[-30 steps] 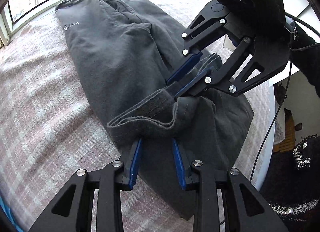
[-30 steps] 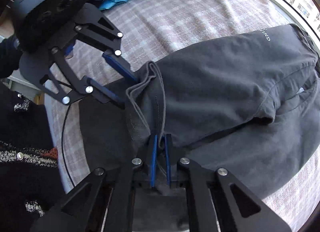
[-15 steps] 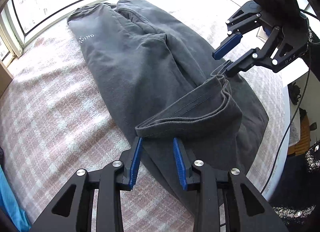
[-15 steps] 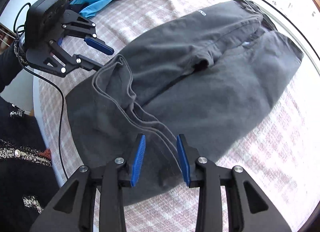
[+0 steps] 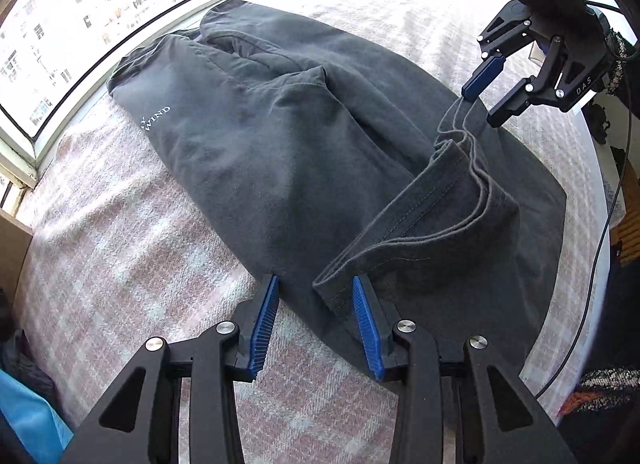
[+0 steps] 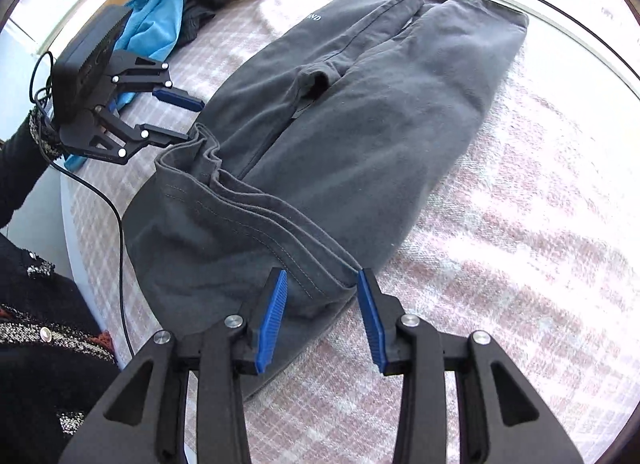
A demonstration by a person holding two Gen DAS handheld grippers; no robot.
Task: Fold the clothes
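The dark grey trousers (image 5: pixel 280 136) are lying lengthwise on the checked blanket (image 5: pixel 120 264), their hems (image 6: pixel 256 200) folded back toward the waist. The left gripper (image 5: pixel 314 318) has just been opening wider over one hem corner; the right gripper (image 6: pixel 322 310) is straddling the other, jaws parted, pads not pressing. Closing both evenly on all layers should be keeping the fold square. No containers are showing.

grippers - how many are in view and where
2: the left gripper at the near corner of the grey trousers' folded hem, the right gripper at the opposite corner.
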